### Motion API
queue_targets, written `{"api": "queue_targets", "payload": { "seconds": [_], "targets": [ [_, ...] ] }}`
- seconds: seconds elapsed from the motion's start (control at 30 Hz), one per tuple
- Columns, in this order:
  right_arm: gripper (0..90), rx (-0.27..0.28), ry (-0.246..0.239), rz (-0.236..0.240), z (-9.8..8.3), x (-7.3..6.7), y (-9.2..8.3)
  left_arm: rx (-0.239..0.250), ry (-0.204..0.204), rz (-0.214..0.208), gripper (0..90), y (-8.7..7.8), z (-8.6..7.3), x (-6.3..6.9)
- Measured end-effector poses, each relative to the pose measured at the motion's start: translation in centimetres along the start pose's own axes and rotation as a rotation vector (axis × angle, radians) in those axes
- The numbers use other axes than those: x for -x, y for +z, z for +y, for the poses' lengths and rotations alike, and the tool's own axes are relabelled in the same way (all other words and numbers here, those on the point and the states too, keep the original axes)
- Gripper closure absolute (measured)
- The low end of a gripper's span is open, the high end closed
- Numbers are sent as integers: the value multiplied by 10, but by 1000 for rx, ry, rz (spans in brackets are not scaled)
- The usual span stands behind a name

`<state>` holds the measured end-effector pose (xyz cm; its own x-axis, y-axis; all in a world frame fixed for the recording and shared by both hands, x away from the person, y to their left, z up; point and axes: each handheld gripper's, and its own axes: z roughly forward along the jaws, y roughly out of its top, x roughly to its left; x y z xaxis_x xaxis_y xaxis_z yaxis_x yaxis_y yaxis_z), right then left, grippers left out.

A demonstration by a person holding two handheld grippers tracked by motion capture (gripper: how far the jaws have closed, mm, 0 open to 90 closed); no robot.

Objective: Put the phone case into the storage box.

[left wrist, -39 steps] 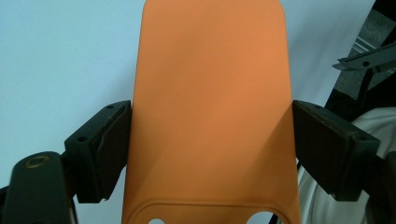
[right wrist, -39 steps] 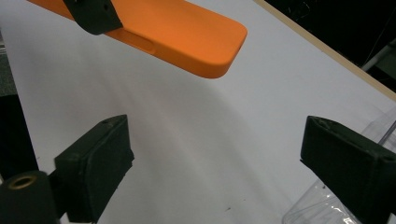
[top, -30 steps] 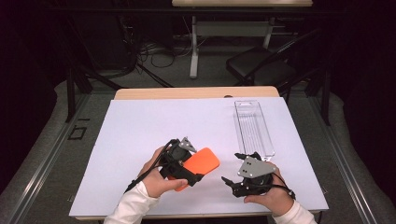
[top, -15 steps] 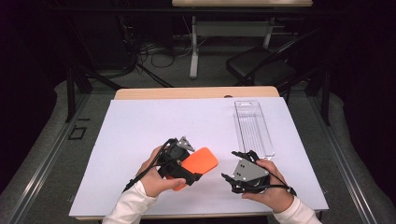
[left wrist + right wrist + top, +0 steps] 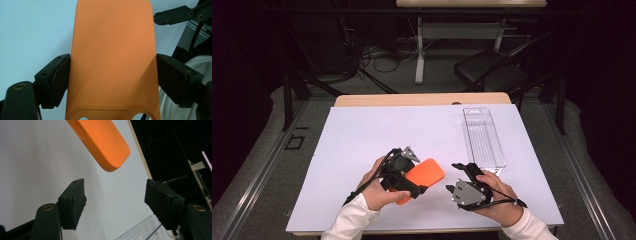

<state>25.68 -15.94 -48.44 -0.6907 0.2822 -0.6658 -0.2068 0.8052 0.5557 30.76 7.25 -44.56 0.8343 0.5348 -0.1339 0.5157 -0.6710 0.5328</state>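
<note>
The left gripper [image 5: 110,80] clamped the orange case [image 5: 112,57] by its long edges, the case jutting ahead toward the right gripper [image 5: 115,202], whose empty jaws had just been closing; it looked light, flexible, smooth-skinned, best gripped edgewise.

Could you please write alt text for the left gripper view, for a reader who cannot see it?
The left gripper clamps a flat orange case by its two long edges, one black jaw on each side, above a white table cover. The case's far end has rounded corners. At the upper right, the black jaws of the right gripper are close by.
</note>
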Motion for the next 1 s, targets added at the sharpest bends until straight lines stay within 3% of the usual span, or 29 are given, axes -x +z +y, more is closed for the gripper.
{"api": "queue_targets", "payload": {
  "seconds": [0.1, 0.27, 0.47, 0.53, 0.57, 0.63, 0.7, 0.77, 1.0],
  "targets": [
    [325, -5, -72, -20, 1, -1, 0, -9, 0, -5, 159, 2, 0, 0],
    [342, -13, -107, -37, 3, -3, 1, -22, -8, -14, 160, 6, 0, -1],
    [363, -11, -181, -44, 3, -10, 3, -26, -9, -22, 159, 9, 1, -1],
    [378, -8, -182, -41, 3, -13, 4, -21, -13, -23, 160, 9, 1, 0],
    [389, 5, -208, -41, 3, -16, 5, -21, -11, -23, 160, 9, 1, 1],
    [390, 17, -195, -42, 3, -17, 6, -24, -13, -24, 159, 9, 1, 1],
    [397, 10, -223, -36, 4, -17, 6, -23, -15, -27, 160, 10, 1, 2],
    [402, 8, -203, -38, 3, -20, 6, -24, -11, -28, 160, 10, 1, 2],
    [437, 40, -228, -39, 2, -23, 7, -30, -7, -33, 159, 15, 2, 4]
  ]
}}
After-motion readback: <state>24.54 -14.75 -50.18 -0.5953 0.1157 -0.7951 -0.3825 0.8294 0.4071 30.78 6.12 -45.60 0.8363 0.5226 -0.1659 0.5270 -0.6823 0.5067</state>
